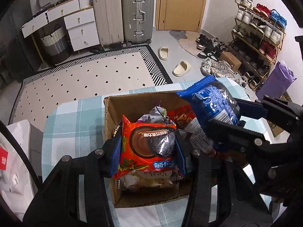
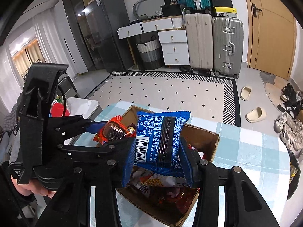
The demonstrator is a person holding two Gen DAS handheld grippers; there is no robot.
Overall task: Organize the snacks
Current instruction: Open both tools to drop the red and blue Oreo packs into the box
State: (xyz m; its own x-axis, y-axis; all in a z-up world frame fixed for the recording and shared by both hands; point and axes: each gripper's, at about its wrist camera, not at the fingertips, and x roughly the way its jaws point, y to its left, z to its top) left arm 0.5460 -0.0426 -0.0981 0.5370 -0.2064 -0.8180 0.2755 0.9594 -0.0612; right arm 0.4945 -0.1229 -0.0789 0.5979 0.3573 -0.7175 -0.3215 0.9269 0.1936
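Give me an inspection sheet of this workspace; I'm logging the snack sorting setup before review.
Surface: table under a blue-and-white checked cloth.
Job's things: open cardboard box holding mixed snack packets; red cookie packet and blue cookie packet both held above it.
Clutter: white item with a red bag beside the table.
Grippers: left gripper shut on the red cookie packet; right gripper shut on the blue cookie packet.
Cables: one black cable on the left gripper.
Surroundings: rug, suitcases, drawers, shoe rack, slippers, door.
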